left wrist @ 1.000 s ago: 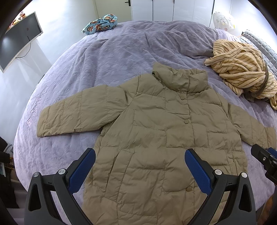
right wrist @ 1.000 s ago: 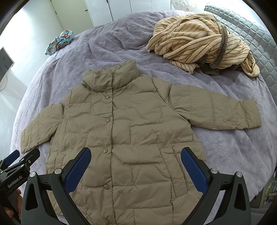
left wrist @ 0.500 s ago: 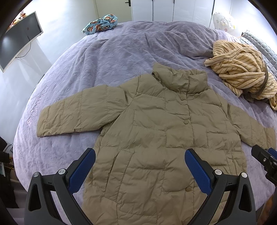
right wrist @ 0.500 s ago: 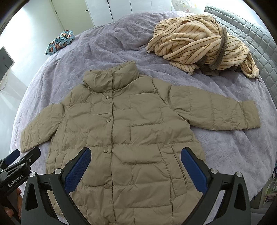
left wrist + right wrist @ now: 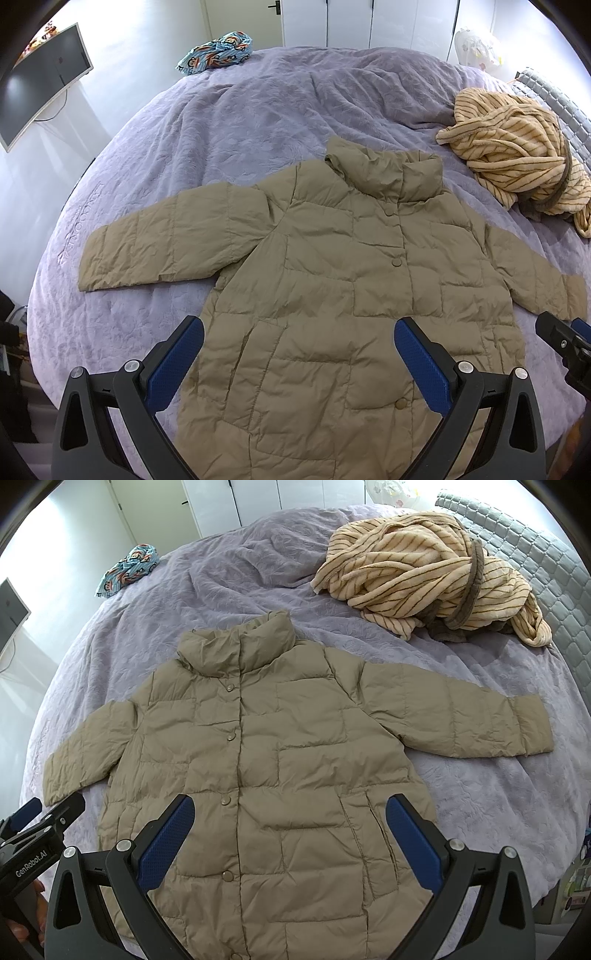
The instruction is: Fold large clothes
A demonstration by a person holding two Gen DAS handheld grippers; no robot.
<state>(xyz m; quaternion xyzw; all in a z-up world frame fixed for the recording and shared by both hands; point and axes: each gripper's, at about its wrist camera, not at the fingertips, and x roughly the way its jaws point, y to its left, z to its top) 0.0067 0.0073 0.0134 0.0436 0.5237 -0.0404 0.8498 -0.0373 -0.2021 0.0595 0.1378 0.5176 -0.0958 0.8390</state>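
Both grippers wide open, nothing grabbed yet

Your left gripper (image 5: 295,363) and right gripper (image 5: 290,836) both hang over the hem with jaws spread wide and empty, above the tan puffer jacket (image 5: 332,280) lying flat, front up, sleeves out, on the purple bedspread (image 5: 229,122). Puffy slick fabric will probably slip if you pinch just the top layer (grab both). The striped robe (image 5: 432,579) sits near the collar, so a far fold could snag it.
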